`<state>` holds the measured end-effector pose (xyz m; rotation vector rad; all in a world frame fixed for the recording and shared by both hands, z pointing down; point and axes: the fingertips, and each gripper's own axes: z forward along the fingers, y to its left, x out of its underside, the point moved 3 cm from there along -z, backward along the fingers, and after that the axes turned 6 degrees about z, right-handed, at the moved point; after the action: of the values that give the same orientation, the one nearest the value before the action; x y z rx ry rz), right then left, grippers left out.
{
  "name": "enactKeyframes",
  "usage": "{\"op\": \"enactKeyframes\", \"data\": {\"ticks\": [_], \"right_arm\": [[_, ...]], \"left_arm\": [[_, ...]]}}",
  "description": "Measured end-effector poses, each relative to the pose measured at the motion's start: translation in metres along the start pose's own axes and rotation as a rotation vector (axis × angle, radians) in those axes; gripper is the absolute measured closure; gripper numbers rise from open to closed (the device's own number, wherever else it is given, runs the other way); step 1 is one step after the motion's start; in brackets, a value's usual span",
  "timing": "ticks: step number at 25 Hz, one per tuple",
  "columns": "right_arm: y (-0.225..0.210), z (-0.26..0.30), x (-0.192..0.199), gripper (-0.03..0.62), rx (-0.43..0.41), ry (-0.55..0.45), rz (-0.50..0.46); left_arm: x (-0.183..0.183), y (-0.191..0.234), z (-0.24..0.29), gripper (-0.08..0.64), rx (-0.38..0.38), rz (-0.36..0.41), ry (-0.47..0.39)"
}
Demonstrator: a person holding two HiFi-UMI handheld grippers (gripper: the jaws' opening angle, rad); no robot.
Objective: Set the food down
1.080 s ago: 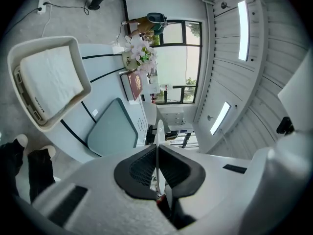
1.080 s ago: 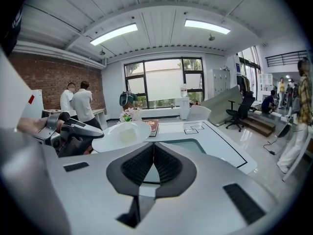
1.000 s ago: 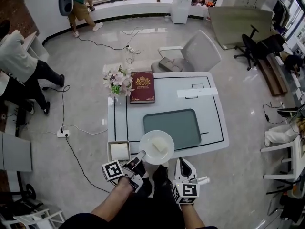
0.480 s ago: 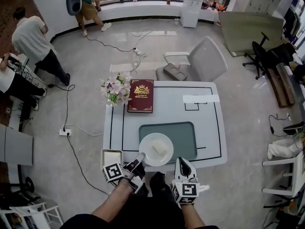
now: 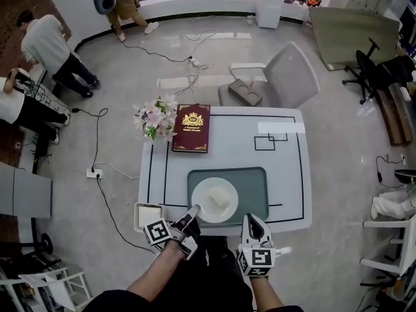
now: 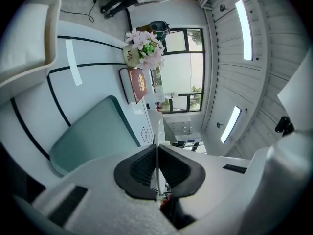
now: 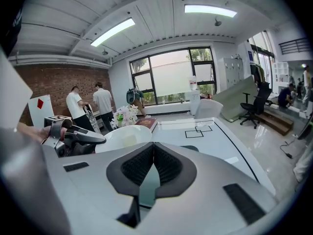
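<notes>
One plate (image 5: 204,197), rim pinched between left gripper (image 5: 192,212) jaws, food (image 5: 220,200) beyond; right gripper (image 5: 251,219) jaws together.

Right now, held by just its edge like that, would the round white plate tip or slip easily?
Probably stiff: the round white plate looks flat though the left hand-held gripper pinches only its near rim. That one-sided hold likely makes it prone to tilt. Its smooth surface looks slippery, so the pale food block might slide.
</notes>
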<state>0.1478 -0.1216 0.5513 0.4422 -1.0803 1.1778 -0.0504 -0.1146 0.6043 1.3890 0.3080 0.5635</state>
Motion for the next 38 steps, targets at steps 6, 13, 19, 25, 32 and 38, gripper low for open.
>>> {"op": "enactKeyframes", "data": {"ticks": [6, 13, 19, 25, 32, 38], "right_arm": [[-0.009, 0.014, 0.002, 0.583, 0.034, 0.022, 0.017], [-0.017, 0.014, 0.001, 0.583, 0.088, 0.036, 0.025], [-0.028, 0.008, 0.012, 0.583, 0.135, 0.059, 0.047], [-0.035, 0.005, 0.018, 0.583, 0.163, 0.072, 0.065], [-0.038, 0.002, 0.019, 0.583, 0.173, 0.078, 0.07], [-0.042, 0.001, 0.018, 0.583, 0.172, 0.077, 0.077]], "left_arm": [[0.006, 0.031, 0.02, 0.545, -0.029, 0.019, 0.059], [0.012, 0.059, 0.044, 0.545, -0.054, -0.003, 0.109], [0.017, 0.078, 0.064, 0.545, -0.074, 0.003, 0.149], [0.023, 0.089, 0.081, 0.545, -0.11, 0.016, 0.188], [0.032, 0.093, 0.098, 0.545, -0.162, 0.019, 0.231], [0.037, 0.095, 0.105, 0.545, -0.2, 0.046, 0.252]]}}
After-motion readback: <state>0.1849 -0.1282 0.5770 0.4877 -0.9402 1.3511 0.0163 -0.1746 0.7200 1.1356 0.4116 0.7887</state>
